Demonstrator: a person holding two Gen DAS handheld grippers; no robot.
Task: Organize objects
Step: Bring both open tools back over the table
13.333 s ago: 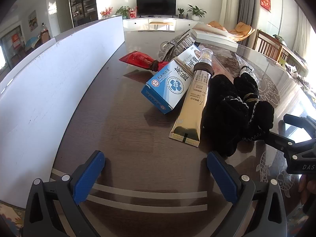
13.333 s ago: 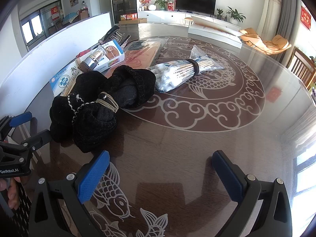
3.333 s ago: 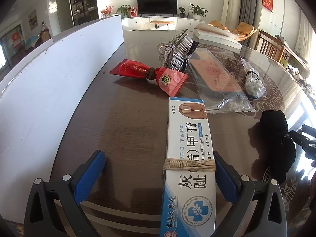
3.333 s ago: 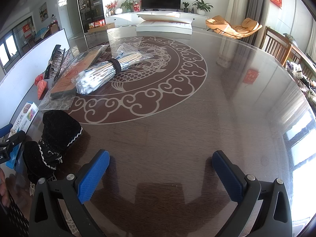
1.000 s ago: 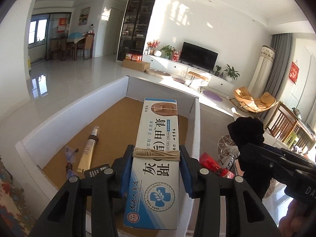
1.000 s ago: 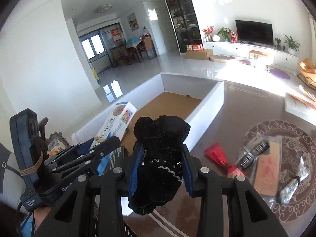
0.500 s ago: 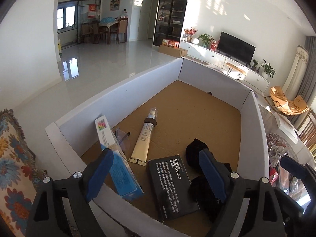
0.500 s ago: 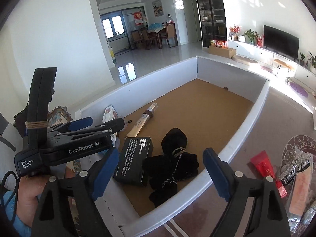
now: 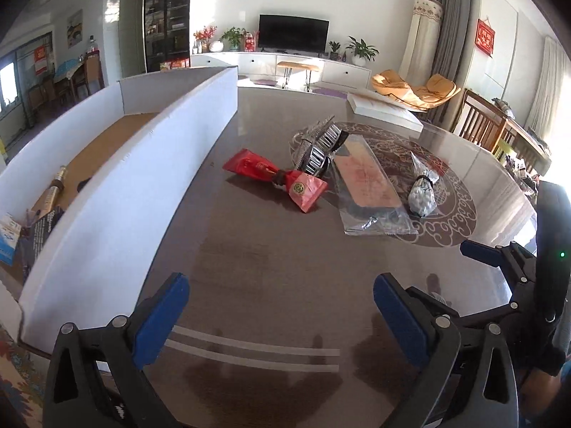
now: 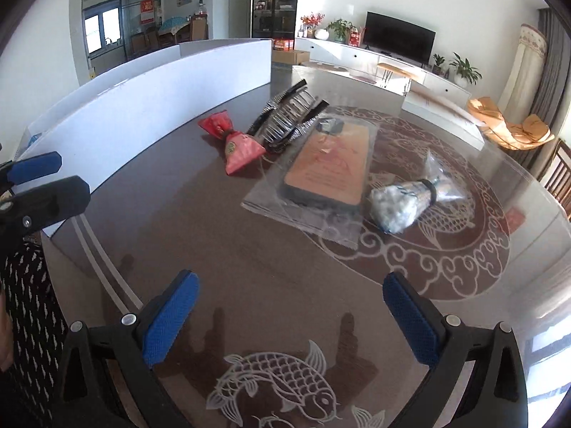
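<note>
On the dark glass table lie a red pouch (image 9: 276, 178) (image 10: 232, 142), a bundle of metal hair clips (image 9: 317, 146) (image 10: 287, 117), an orange card in a clear bag (image 9: 367, 182) (image 10: 330, 171) and a clear bag of cotton swabs (image 9: 423, 192) (image 10: 403, 201). The white box (image 9: 117, 199) (image 10: 153, 96) stands at the left; inside show a gold tube (image 9: 53, 189), a black packet (image 9: 44, 224) and a blue-white carton (image 9: 7, 239). My left gripper (image 9: 282, 314) is open and empty over bare table. My right gripper (image 10: 291, 317) is open and empty too.
The right gripper shows at the right edge of the left wrist view (image 9: 517, 278); the left gripper shows at the left edge of the right wrist view (image 10: 39, 189). A flat white box (image 9: 382, 107) lies at the table's far side. Chairs (image 9: 481, 125) stand beyond the table at right.
Both grippers have swung away from above the box and now face the table. The carton and the black socks stay in the box, out of the grippers.
</note>
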